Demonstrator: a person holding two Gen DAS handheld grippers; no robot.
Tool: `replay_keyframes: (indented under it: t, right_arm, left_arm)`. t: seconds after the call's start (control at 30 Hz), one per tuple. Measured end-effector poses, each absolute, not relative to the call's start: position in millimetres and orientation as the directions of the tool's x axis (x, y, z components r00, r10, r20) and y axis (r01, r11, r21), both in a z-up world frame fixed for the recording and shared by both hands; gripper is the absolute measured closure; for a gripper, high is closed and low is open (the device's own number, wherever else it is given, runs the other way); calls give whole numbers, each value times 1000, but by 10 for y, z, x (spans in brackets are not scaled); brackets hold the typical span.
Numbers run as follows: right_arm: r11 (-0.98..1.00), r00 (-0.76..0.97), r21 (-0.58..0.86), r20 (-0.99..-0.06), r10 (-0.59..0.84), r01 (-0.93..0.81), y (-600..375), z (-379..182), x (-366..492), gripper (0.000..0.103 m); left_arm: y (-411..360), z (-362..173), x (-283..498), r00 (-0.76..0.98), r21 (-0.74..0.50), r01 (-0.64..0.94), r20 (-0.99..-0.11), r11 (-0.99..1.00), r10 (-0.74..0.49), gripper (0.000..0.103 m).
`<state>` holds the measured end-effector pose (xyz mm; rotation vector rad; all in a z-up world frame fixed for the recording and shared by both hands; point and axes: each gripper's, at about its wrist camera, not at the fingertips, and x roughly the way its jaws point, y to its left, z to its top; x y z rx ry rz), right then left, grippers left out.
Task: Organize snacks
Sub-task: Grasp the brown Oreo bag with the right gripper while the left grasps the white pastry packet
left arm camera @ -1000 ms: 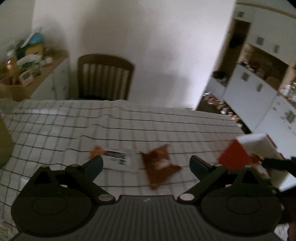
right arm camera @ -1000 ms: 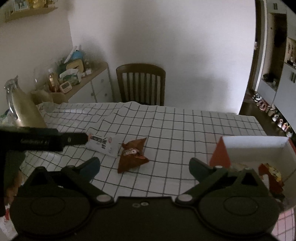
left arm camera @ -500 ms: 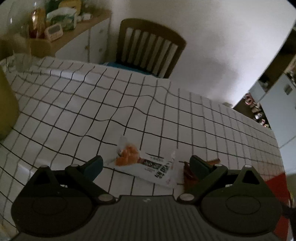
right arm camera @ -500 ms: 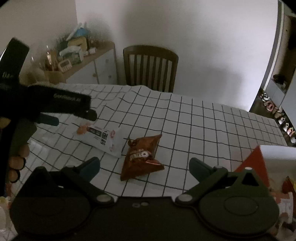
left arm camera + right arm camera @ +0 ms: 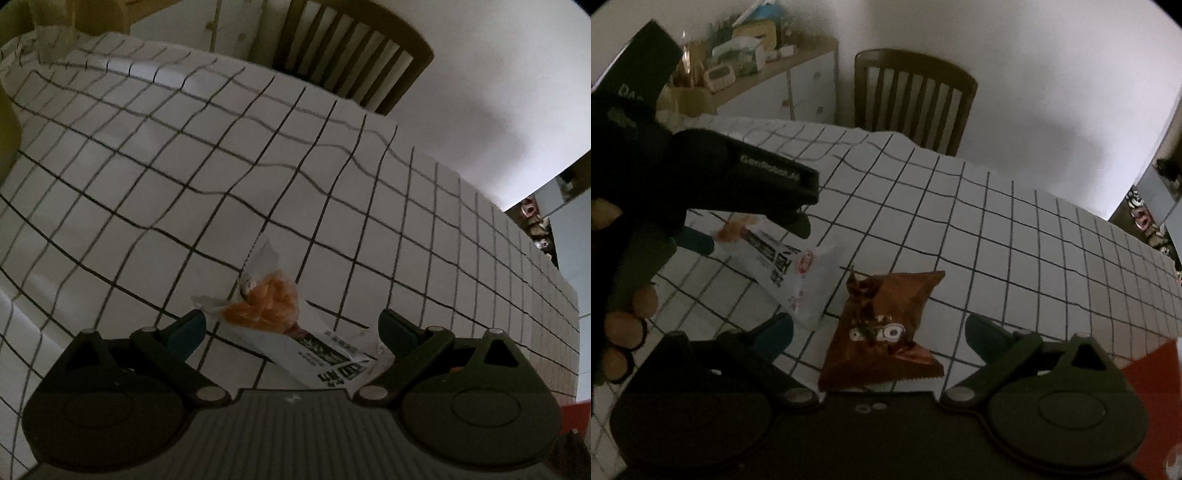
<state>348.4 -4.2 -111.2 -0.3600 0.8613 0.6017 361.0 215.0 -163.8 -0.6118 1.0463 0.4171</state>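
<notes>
A white snack packet (image 5: pixel 295 339) with orange pieces showing at one end lies on the checked tablecloth (image 5: pixel 258 166). My left gripper (image 5: pixel 291 326) is open, its fingers either side of the packet and close above it. In the right wrist view the same white packet (image 5: pixel 786 269) lies left of a brown snack bag (image 5: pixel 882 328). My right gripper (image 5: pixel 879 330) is open, hovering with the brown bag between its fingers. The left gripper (image 5: pixel 753 232) reaches in from the left over the white packet's orange end.
A red box (image 5: pixel 1152 373) shows at the lower right corner. A wooden chair (image 5: pixel 912 103) stands at the table's far side. A sideboard (image 5: pixel 768 74) with clutter sits at the back left. A person's hand (image 5: pixel 624 325) holds the left gripper.
Both grippers have dropped closer to the table. The left one has come down over the white packet; the right one has closed in on the brown bag. Both stay open.
</notes>
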Motion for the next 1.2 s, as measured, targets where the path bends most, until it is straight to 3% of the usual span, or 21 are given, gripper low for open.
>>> replay_keyframes:
  t: [0.3,0.37,0.43,0.67,0.8,1.2]
  right_arm:
    - [761,491,-109,-819,295,-639,112,-1376,3636,9]
    - [764,490,-112,-823,286,-636,113,-1422,3647,13]
    - [766,487,-115,-828,278,-632,106,-1458,3654,19]
    - [787,484,-88,-828,283,-611,67,-1485,3653,39]
    - [800,490,-81,-825,281,-594,-6,-1451,3594,46]
    - [840,521,-79,-814,257,-537,-332,-1291,3263,51]
  left_arm:
    - [2091,-1760,3597,438,-261,-600,-898,756,38,8]
    - [2062,-1746,3595,443,-254,-599,-895,760,50,16]
    - [2033,-1729,3587,450,-257,-596,-891,761,51,33]
    - [1925,-1672,3563,481,-284,-551,-876,785,21,52]
    - [1875,-1655,3517,495,-305,-516,-869,800,-13,79]
    - [1710,-1636,3137,502,-322,-437,-862,840,-69,84]
